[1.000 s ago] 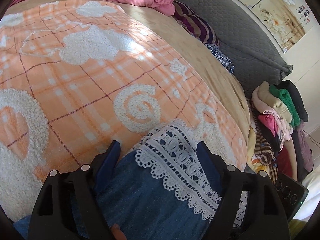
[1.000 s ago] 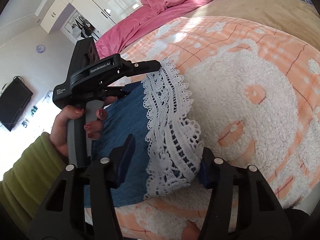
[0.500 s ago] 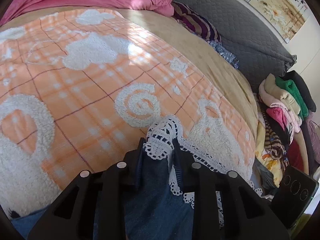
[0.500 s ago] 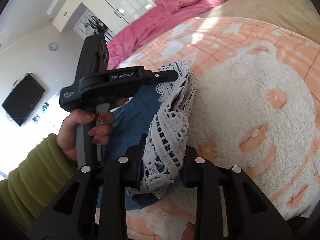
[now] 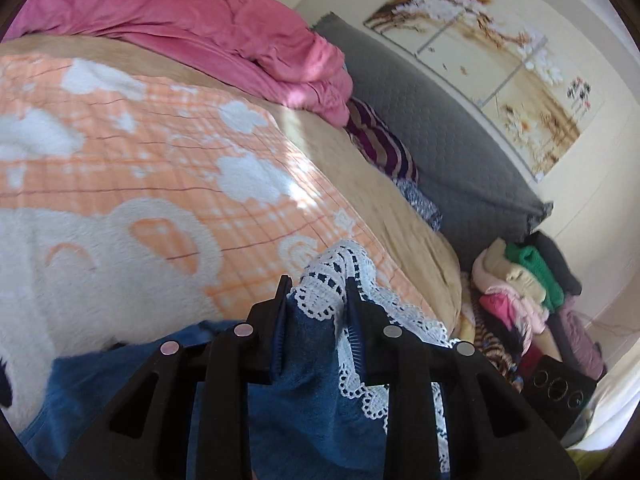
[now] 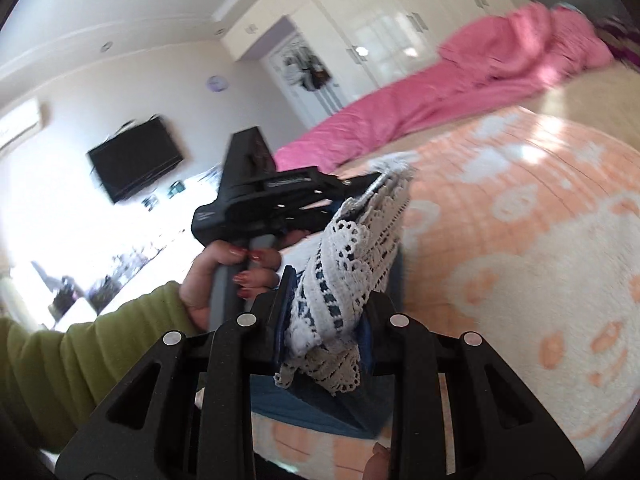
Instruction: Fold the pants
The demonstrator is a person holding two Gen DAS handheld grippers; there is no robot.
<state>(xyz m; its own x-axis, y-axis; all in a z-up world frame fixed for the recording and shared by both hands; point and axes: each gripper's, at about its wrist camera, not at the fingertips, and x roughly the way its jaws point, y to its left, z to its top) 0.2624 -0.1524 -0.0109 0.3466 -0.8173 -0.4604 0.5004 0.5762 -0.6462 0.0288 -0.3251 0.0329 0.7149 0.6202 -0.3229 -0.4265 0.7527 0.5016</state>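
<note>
Between both tongs (image 5: 318, 300) (image 6: 326, 300), the pants' (image 5: 304, 380) lace hem sits clamped.

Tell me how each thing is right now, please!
Blue denim pants with white lace hem: lace hem bunched, pinched in both grippers.
Left gripper: jaws shut on the lace hem.
Right gripper: jaws shut on the lace hem.
Pink duvet: crumpled.
Wall television: screen dark.

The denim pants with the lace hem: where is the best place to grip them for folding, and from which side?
Probably the lace hem, one corner per tongs, coming from the near bed edge: the left tongs and right tongs already pinch it there.
</note>
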